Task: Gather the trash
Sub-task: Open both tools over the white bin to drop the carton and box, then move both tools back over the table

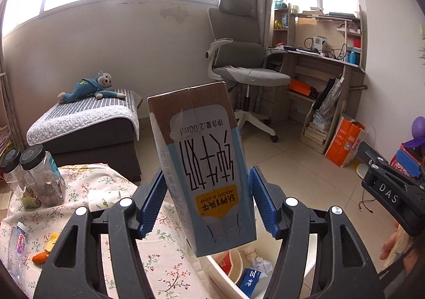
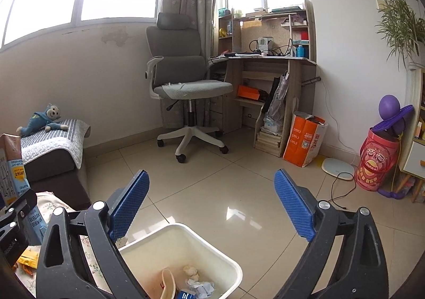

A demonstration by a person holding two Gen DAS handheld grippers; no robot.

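A blue and brown milk carton (image 1: 202, 145) stands upside down between the blue pads of my left gripper (image 1: 206, 170), which is shut on it. The carton hangs over the near edge of a white trash bin (image 1: 215, 267). In the right wrist view the carton (image 2: 10, 163) shows at the far left. My right gripper (image 2: 211, 174) stands wide open with nothing between its fingers, above the bin (image 2: 220, 251). Inside the bin lie crumpled paper (image 2: 199, 285), a small blue box (image 1: 249, 281) and a red and white cup (image 1: 231, 261).
A table with a floral cloth (image 1: 93, 192) sits to the left, bearing two jars (image 1: 43, 174), a plastic bottle (image 1: 18, 246) and an orange wrapper (image 1: 50, 243). Beyond are a sofa (image 1: 87, 134), an office chair (image 2: 183, 86) and an orange bag (image 2: 305, 139) on the tiled floor.
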